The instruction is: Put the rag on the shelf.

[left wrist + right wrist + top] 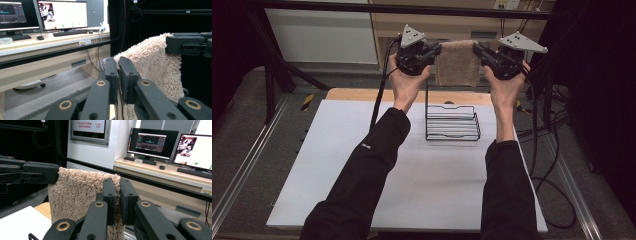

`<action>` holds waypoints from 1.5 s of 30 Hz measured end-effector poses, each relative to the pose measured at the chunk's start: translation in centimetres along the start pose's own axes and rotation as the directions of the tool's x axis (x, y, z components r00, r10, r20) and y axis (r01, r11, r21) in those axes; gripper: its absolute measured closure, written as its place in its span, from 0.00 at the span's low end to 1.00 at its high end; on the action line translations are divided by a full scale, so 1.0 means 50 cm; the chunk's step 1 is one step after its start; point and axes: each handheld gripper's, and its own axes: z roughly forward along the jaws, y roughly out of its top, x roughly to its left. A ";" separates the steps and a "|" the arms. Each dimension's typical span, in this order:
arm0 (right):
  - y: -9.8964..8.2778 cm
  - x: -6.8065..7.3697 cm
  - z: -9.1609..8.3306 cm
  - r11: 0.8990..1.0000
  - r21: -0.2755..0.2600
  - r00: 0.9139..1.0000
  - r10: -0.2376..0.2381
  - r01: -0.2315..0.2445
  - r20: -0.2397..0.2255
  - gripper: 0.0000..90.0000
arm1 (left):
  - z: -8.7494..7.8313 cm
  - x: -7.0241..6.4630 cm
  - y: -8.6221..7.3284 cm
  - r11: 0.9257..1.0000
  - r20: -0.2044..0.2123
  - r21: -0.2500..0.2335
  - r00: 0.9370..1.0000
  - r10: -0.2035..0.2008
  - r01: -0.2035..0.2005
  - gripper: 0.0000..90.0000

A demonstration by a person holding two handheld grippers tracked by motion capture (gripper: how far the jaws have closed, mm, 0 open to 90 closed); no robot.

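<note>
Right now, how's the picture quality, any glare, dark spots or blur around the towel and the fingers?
High view: the towel is soft but evenly lit, the room's edges sink into black. Left gripper view: the bright monitor is washed out, the near fingers slightly blurred. Right gripper view: towel pile is crisp, the screens glare, upper left is dark.

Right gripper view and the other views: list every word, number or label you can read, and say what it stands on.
None can be read.
Wall sign: red lines, too blurred.
Monitors: text too small.
White mark on the sleeve: too small.
Towel, wire rack, left gripper, right gripper: no lettering.
</note>
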 end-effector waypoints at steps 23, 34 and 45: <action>-0.071 -0.007 -0.026 0.998 0.059 0.999 0.023 -0.021 -0.032 0.94 | -0.005 -0.025 -0.051 0.998 0.056 0.052 0.998 0.031 -0.034 0.94; -0.090 -0.005 -0.040 0.998 0.063 0.999 0.034 -0.031 -0.041 0.93 | -0.010 -0.033 -0.064 0.997 0.077 0.059 0.996 0.043 -0.048 0.94; -0.099 0.000 -0.059 0.998 0.059 0.997 0.040 -0.037 -0.061 0.93 | -0.026 -0.040 -0.074 0.997 0.106 0.060 0.993 0.050 -0.057 0.94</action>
